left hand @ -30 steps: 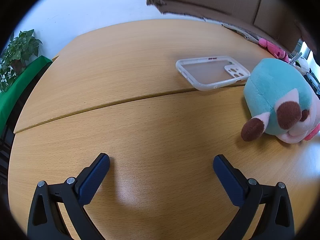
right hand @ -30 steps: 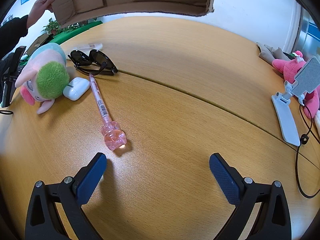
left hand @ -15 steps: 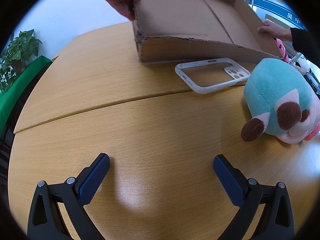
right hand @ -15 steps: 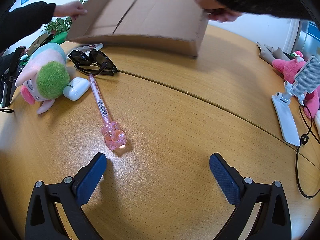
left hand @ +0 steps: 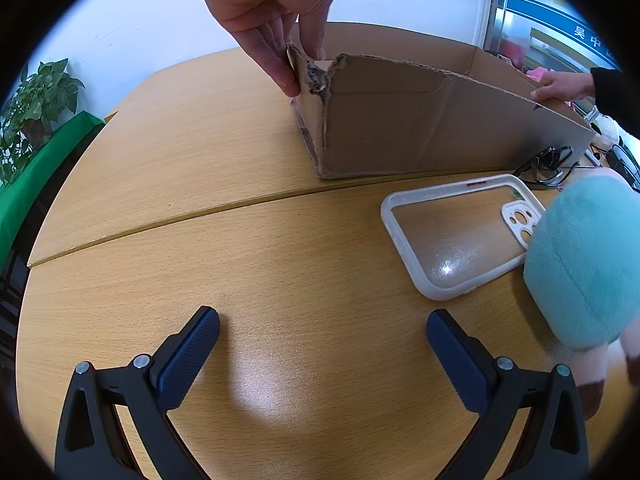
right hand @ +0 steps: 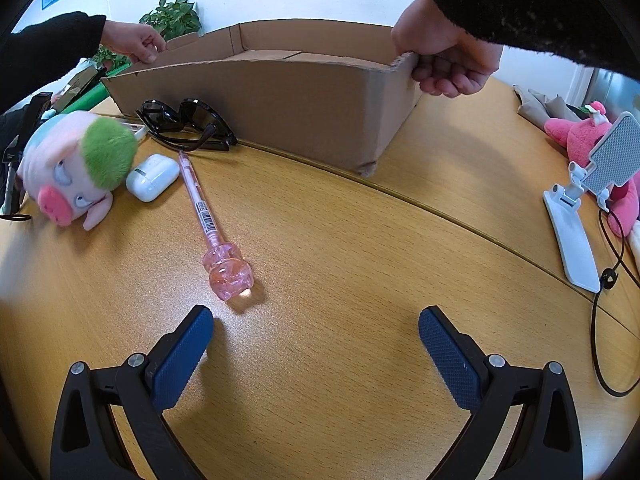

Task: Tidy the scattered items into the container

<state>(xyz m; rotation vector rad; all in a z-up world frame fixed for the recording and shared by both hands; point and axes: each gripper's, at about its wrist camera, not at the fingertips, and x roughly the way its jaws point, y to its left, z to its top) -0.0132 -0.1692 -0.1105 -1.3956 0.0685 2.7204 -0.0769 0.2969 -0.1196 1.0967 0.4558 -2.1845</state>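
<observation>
A shallow cardboard box [left hand: 420,128] stands on the wooden table, held at two corners by a person's hands [left hand: 272,8]; it also shows in the right wrist view [right hand: 280,96]. A clear phone case [left hand: 456,236] and a teal plush toy [left hand: 584,272] lie right of my left gripper [left hand: 322,332], which is open and empty. In the right wrist view, black sunglasses [right hand: 188,124], a white earbud case [right hand: 153,177], a pink pen [right hand: 212,232] and the plush toy [right hand: 80,164] lie ahead left of my right gripper [right hand: 316,332], open and empty.
A white phone stand [right hand: 580,216] with a black cable [right hand: 612,280] and a pink plush [right hand: 588,136] sit at the right. A potted plant [left hand: 36,104] and a green surface [left hand: 28,184] are beyond the table's left edge.
The person has lowered the cardboard box onto the table behind the items. The left wrist view has shifted, so the phone case and the plush toy sit nearer and further right.
</observation>
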